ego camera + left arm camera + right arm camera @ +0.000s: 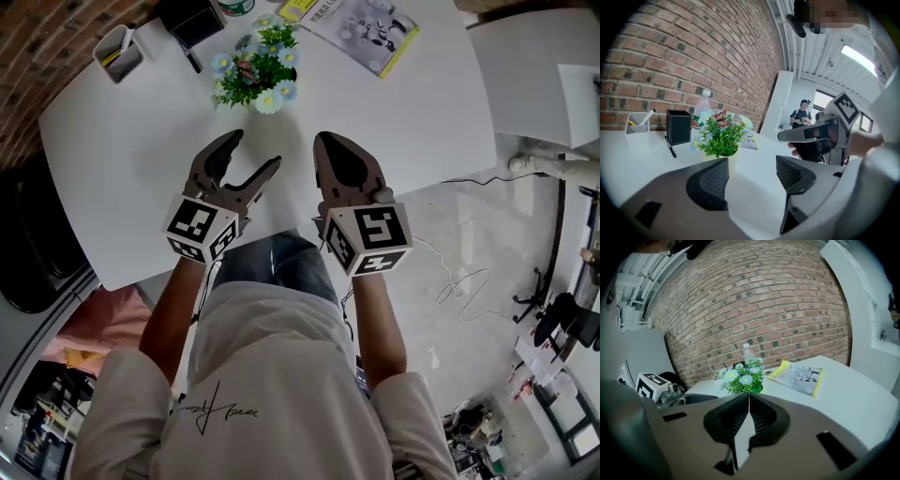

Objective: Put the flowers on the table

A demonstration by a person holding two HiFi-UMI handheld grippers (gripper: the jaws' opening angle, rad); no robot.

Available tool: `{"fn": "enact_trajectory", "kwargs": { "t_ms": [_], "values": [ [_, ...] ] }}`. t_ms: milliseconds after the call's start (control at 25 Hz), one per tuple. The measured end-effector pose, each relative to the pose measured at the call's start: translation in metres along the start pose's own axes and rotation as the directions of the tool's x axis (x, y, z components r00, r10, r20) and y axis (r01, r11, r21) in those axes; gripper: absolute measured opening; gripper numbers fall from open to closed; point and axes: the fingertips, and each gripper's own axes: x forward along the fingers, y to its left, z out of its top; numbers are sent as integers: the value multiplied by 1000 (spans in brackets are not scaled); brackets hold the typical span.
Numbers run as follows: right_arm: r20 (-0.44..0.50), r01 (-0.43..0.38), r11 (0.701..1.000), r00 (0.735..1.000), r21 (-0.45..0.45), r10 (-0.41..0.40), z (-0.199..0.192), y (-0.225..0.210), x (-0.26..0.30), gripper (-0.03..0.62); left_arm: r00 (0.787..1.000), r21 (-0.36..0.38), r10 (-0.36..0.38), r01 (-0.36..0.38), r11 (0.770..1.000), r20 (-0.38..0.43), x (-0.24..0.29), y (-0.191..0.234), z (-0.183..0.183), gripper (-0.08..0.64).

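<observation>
Left gripper [255,148] fingers [217,157] apart, right gripper [324,141] fingers together, flowers [258,70] beyond both

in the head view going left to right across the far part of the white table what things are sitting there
white pen holder → black box → flowers → yellow-edged magazine

potted flowers [259,68] upright on table [394,122]

table [141,141] and bottle [234,7] cut off at top edge, magazine [361,28] print unreadable
</observation>
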Motion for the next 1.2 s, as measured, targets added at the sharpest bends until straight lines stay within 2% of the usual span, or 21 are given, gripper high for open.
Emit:
{"fn": "enact_trajectory", "kwargs": {
  "t_ms": [280, 640, 920, 1200],
  "values": [
    [8, -29, 1000, 1000, -1, 29, 2, 13, -22, 25, 999, 22, -9, 8, 1000, 31, -19, -23, 14, 285],
    [26, -60, 998, 998, -16, 61, 5, 25, -60, 25, 998, 2, -11, 11, 1000, 62, -41, -52, 23, 258],
    [31, -104, 994, 994, -38, 106, -11, 39, -83, 25, 994, -17, 13, -11, 1000, 111, -71, -71, 25, 227],
    [60, -173, 984, 983, -34, 175, 5, 37, -113, 25, 988, -18, -2, 5, 1000, 153, -83, -98, 49, 221]
  ]
}}
